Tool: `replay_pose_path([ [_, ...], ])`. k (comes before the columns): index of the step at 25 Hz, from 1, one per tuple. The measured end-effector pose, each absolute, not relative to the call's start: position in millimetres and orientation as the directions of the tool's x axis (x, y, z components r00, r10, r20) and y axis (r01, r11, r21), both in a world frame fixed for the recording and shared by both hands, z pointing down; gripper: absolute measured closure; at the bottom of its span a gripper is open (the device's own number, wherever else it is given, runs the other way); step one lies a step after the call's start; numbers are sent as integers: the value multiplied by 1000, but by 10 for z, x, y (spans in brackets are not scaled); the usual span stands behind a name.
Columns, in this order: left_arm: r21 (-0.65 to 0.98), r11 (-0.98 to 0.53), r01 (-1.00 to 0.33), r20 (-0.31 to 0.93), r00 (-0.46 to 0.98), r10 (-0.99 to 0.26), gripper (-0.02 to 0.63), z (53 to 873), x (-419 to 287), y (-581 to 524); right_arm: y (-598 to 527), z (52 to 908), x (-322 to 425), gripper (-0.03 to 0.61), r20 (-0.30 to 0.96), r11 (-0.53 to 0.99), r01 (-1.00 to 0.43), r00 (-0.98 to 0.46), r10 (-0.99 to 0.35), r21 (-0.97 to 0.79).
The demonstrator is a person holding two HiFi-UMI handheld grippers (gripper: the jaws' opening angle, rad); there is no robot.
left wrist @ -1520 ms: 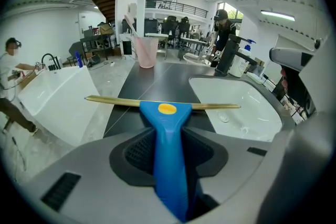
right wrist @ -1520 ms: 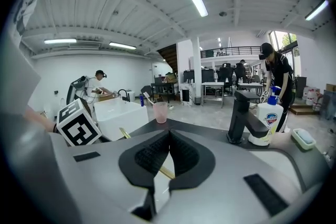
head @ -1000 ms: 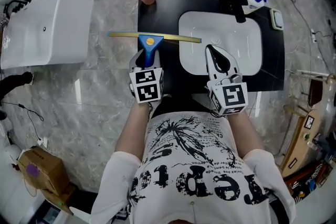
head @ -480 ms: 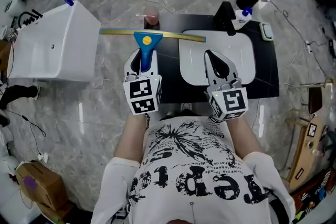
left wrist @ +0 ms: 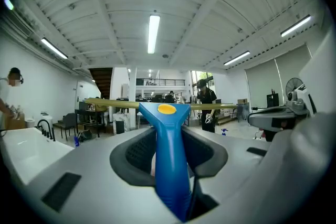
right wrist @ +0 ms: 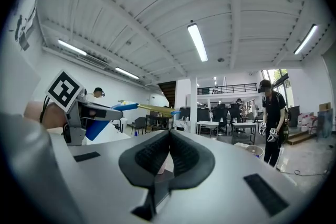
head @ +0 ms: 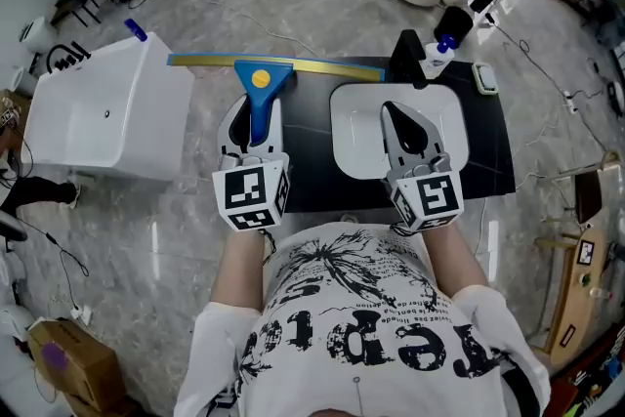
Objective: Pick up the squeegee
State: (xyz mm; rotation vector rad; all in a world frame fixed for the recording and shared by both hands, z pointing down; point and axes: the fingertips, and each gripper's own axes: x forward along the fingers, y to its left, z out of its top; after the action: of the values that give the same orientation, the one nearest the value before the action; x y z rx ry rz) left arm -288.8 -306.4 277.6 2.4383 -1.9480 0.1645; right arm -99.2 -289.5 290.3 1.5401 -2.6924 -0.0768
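The squeegee (head: 260, 81) has a blue handle with a yellow dot and a long brass-coloured blade. My left gripper (head: 254, 112) is shut on its handle and holds it level in the air, blade crosswise at the far end. In the left gripper view the blue handle (left wrist: 169, 160) runs out between the dark pads, and the blade (left wrist: 113, 103) spans the picture. My right gripper (head: 395, 112) hangs over the white basin, shut with nothing in it. In the right gripper view its pads (right wrist: 157, 157) meet, and the squeegee (right wrist: 149, 108) shows at the left.
A white basin (head: 352, 146) sits in a black counter (head: 493, 156) below my grippers. A white tub (head: 98, 107) stands at the left, and a blue-capped bottle (head: 439, 52) at the counter's far edge. A person in black (right wrist: 270, 120) stands further off. A cardboard box (head: 59, 361) lies on the floor.
Both grippers have risen. The left one has carried the squeegee up from the counter's left edge and levelled out; the counter and floor look smaller and further away.
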Motion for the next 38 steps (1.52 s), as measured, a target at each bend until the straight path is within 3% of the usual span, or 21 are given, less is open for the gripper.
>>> replay_pose_path([
  [38, -13, -266, -964, 103, 264, -959, 463, 2928, -2778, -3315, -3141, 2859, -944, 566, -11, 522, -846, -526, -850, 108],
])
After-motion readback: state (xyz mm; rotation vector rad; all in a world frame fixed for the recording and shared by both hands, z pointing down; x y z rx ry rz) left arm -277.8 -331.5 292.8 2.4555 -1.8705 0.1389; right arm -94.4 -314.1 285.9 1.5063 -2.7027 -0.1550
